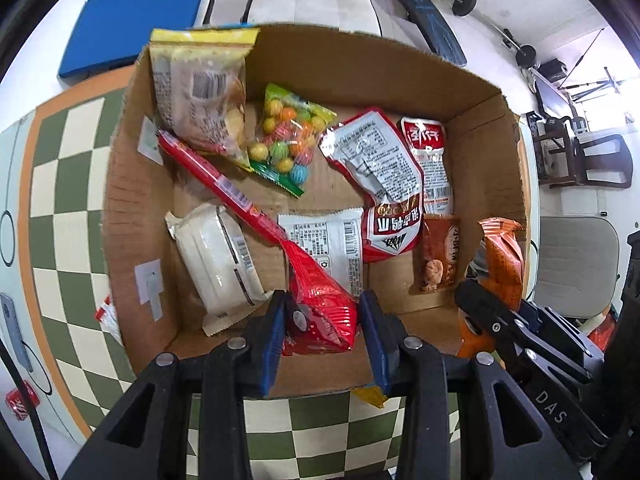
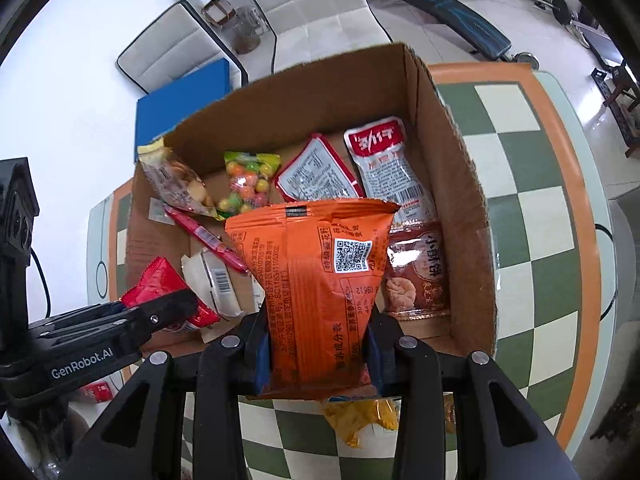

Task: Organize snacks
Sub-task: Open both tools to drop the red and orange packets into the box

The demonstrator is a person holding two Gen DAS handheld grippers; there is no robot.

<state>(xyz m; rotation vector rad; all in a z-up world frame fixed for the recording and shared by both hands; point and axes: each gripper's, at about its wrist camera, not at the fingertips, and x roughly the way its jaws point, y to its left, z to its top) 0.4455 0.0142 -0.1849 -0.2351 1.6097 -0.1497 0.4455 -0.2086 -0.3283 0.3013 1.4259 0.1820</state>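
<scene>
An open cardboard box (image 1: 360, 64) (image 2: 452, 168) on the checkered table holds several snack packets. My left gripper (image 1: 322, 316) is shut on a red snack packet (image 1: 320, 304) over the box's near edge; the same red packet (image 2: 164, 288) shows at the left of the right wrist view. My right gripper (image 2: 318, 344) is shut on an orange snack bag (image 2: 320, 272), held above the box's near side. That orange bag (image 1: 502, 256) and the right gripper (image 1: 492, 312) appear at the right of the left wrist view. Inside lie a candy-ball bag (image 1: 286, 136), a long red stick (image 1: 216, 184) and white packets (image 1: 218, 256).
A yellow packet (image 2: 360, 416) lies on the checkered tablecloth (image 2: 532, 208) just in front of the box. A small red can (image 1: 18, 402) and another red packet (image 1: 106, 316) sit left of the box. White chairs (image 2: 320, 4), a blue pad (image 1: 132, 16) and a weight bench (image 2: 444, 4) stand beyond the table.
</scene>
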